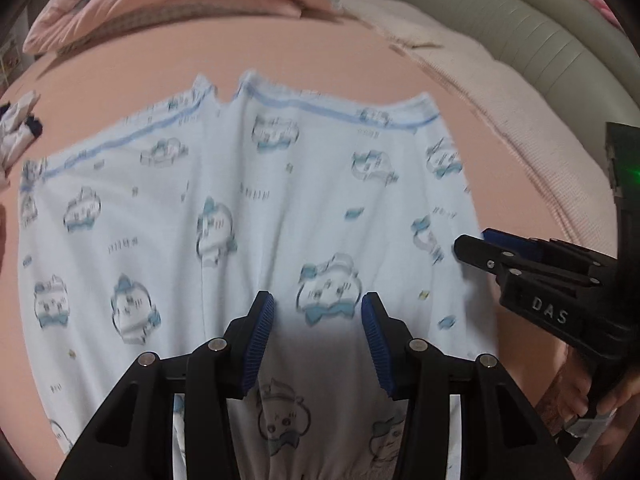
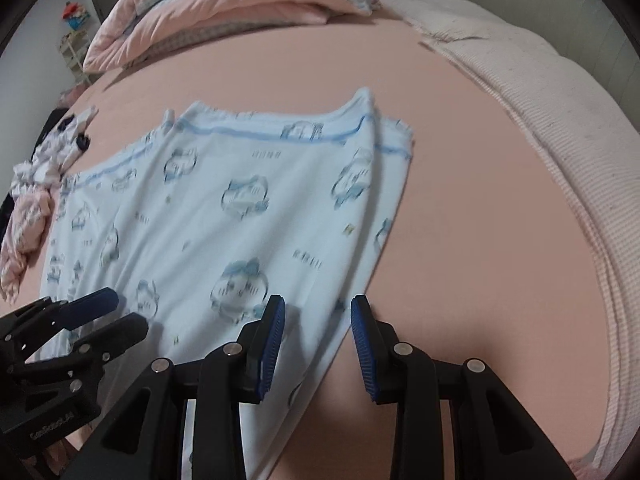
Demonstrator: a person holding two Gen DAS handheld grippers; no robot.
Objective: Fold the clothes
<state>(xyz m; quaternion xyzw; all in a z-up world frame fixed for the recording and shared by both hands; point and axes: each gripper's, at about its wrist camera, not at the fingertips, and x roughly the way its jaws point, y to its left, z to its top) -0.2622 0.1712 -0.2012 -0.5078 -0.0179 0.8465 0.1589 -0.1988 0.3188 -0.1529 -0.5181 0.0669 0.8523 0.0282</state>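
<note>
- Garment (image 1: pixel 240 208): pale blue printed cloth, lies spread on the pink bed (image 2: pixel 480 220), blue-striped hem at the far edge; near end runs under both tools.
- Look: cartoon print and small marks all over; a lengthwise crease runs down the middle; right side in the right wrist view shows a doubled edge, so it may be partly folded already; blur hides finer detail.
- Left gripper (image 1: pixel 318 306): fingers spread, nothing between them, over the near middle of the cloth.
- Right gripper (image 2: pixel 318 308): fingers spread, nothing pinched, over the cloth's right edge where it meets the bed.
- Step, as judged: taking hold of the near end; pinch only the layers meant to move; grip both points level, so the fold line stays straight.
- Other clothes (image 2: pixel 36 184): small heap at far left, apart from the fold.
</note>
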